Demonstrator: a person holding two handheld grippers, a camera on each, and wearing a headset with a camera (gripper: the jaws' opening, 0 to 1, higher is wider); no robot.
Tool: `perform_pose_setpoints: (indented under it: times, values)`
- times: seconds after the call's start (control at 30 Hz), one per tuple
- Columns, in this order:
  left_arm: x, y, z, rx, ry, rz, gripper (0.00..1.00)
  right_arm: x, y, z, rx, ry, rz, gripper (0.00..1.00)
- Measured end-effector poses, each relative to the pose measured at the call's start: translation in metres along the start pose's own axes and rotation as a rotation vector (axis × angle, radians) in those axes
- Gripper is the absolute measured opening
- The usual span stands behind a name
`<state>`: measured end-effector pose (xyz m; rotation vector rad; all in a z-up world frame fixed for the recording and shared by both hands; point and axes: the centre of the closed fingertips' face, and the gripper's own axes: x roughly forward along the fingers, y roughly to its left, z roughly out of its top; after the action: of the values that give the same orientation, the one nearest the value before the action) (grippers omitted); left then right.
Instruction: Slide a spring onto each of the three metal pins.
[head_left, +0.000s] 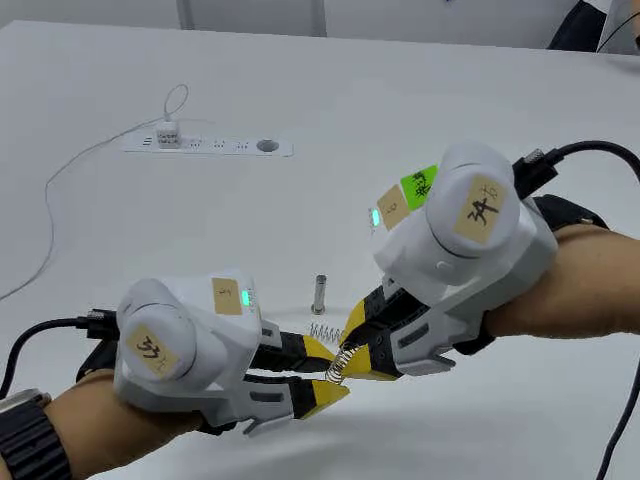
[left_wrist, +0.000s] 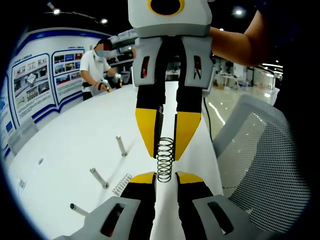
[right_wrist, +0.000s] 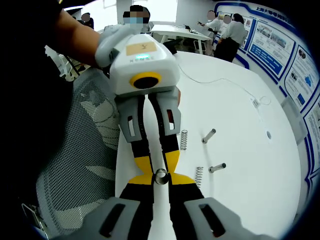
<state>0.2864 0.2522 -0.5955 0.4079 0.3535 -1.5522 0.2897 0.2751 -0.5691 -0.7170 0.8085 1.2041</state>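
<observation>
A small metal spring hangs above the table between the tips of both grippers. My left gripper reaches in from the lower left and is shut on one end of it. My right gripper comes from the upper right and is shut on the other end. The left gripper view shows the spring running from my own tips up into the right gripper's yellow fingers. Three bare metal pins stand to the left, with a loose spring lying beside them. Another loose spring lies near a pin.
A white power strip with a plugged-in cable lies at the back of the white table. A grey mesh chair stands by the table edge. People stand in the background.
</observation>
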Motion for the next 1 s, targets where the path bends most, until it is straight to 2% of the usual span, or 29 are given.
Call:
perform_pose_setpoints:
  times: [0.33, 0.57, 0.83, 1.0]
  values:
    - [-0.015, 0.001, -0.002, -0.027, -0.009, 0.011, 0.29, -0.024, -0.023, -0.015, 0.040, 0.021, -0.060, 0.11]
    - [-0.038, 0.006, -0.004, -0.059, -0.034, 0.046, 0.39, -0.044, -0.047, -0.030, 0.072, 0.047, -0.119, 0.11]
    - [-0.073, 0.018, -0.007, -0.095, -0.063, 0.128, 0.51, -0.056, -0.079, -0.048, 0.103, 0.087, -0.177, 0.11]
    - [-0.093, 0.030, -0.009, -0.120, -0.081, 0.193, 0.57, -0.057, -0.098, -0.064, 0.108, 0.147, -0.213, 0.11]
